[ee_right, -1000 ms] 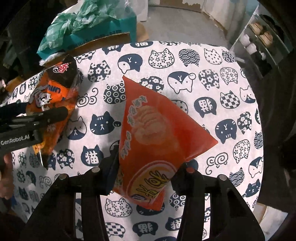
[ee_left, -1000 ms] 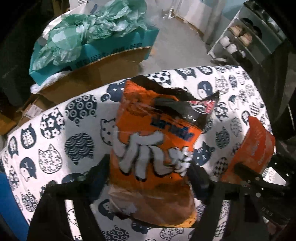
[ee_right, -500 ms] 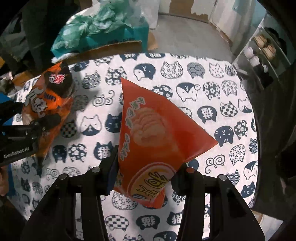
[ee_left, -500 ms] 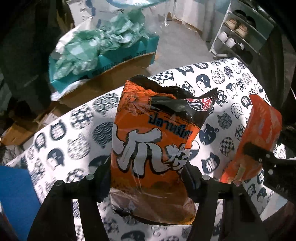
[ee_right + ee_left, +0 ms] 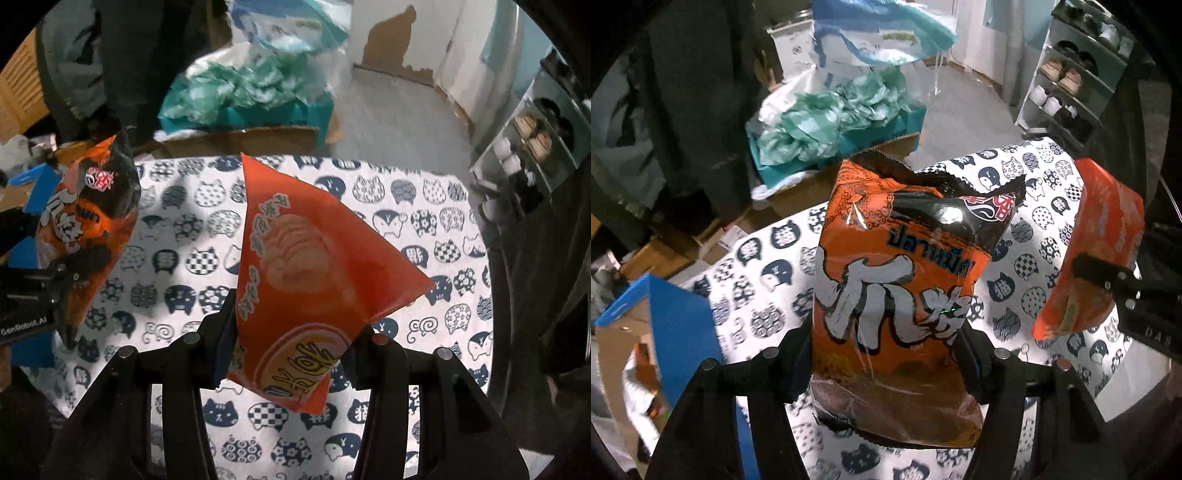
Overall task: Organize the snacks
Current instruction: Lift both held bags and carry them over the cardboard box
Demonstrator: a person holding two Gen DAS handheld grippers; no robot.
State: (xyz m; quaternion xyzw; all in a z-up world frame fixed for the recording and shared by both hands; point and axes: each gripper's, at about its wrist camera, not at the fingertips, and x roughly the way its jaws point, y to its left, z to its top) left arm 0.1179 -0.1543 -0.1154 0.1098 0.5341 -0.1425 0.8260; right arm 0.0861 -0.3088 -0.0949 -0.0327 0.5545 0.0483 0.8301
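We hold one snack in each tool, both lifted clear of the counter (image 5: 388, 177) with its cat-print cloth. Our left tool (image 5: 886, 354) is clamped on the orange-and-black snack bag (image 5: 897, 280), its two fingers pressing the lower sides so the bag stands upright with its crimped top edge up; gripping low and from both sides keeps the soft, puffy pack from folding over or sliding out. Our right tool (image 5: 291, 354) is closed on the red snack pouch (image 5: 310, 273) near its bottom corner, so the pouch juts up and tilts, its far corner pointing to the right. In the right wrist view the orange-and-black bag hangs at the left, well apart from the red pouch, so the two do not knock together. To our left, beside the counter, sits a blue box (image 5: 676, 314) with an open top and something already lying inside; we judge it the likely place for these snacks, though nothing confirms that. Carrying both packs high leaves room to swing them over its wall. Behind the counter stands a cardboard carton (image 5: 243, 140) stuffed with green plastic.
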